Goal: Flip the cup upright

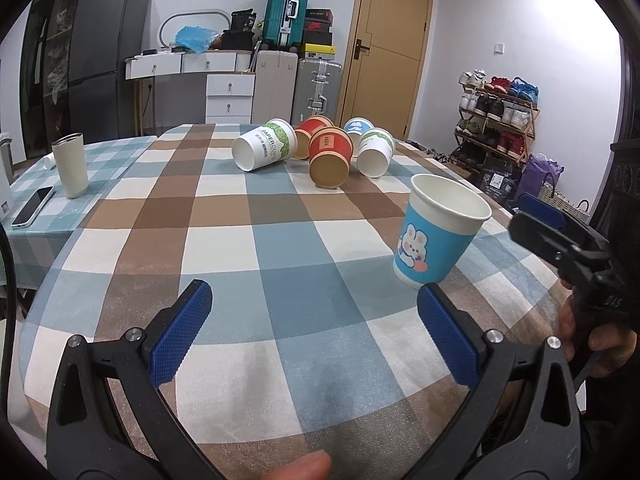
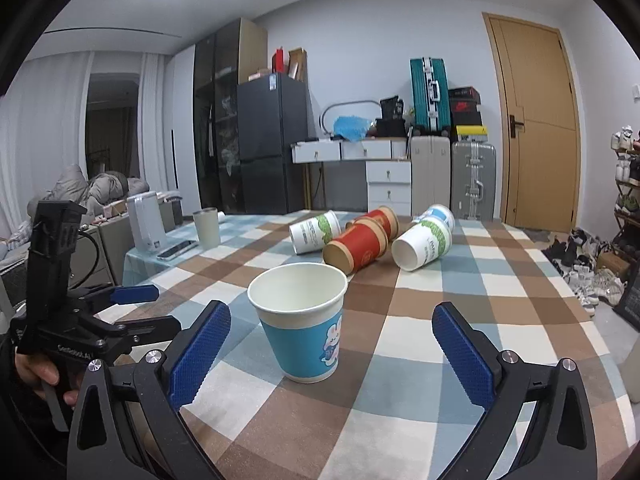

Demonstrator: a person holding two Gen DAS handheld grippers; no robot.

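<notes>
A blue paper cup with a rabbit picture (image 1: 436, 232) stands upright on the checked tablecloth; it also shows in the right wrist view (image 2: 304, 324). My right gripper (image 2: 332, 344) is open, and the cup stands just ahead of its blue pads, untouched. My left gripper (image 1: 314, 316) is open and empty, with the cup ahead to its right. Several more paper cups lie on their sides farther back: a white and green one (image 1: 264, 150), a red one (image 1: 330, 158), another white and green one (image 1: 374, 152).
A cream tumbler (image 1: 71, 165) and a phone (image 1: 33, 207) sit at the table's left. A white kettle (image 2: 145, 222) stands beyond them. Suitcases, drawers and a door are behind the table (image 1: 224, 248). A shoe rack stands at the right.
</notes>
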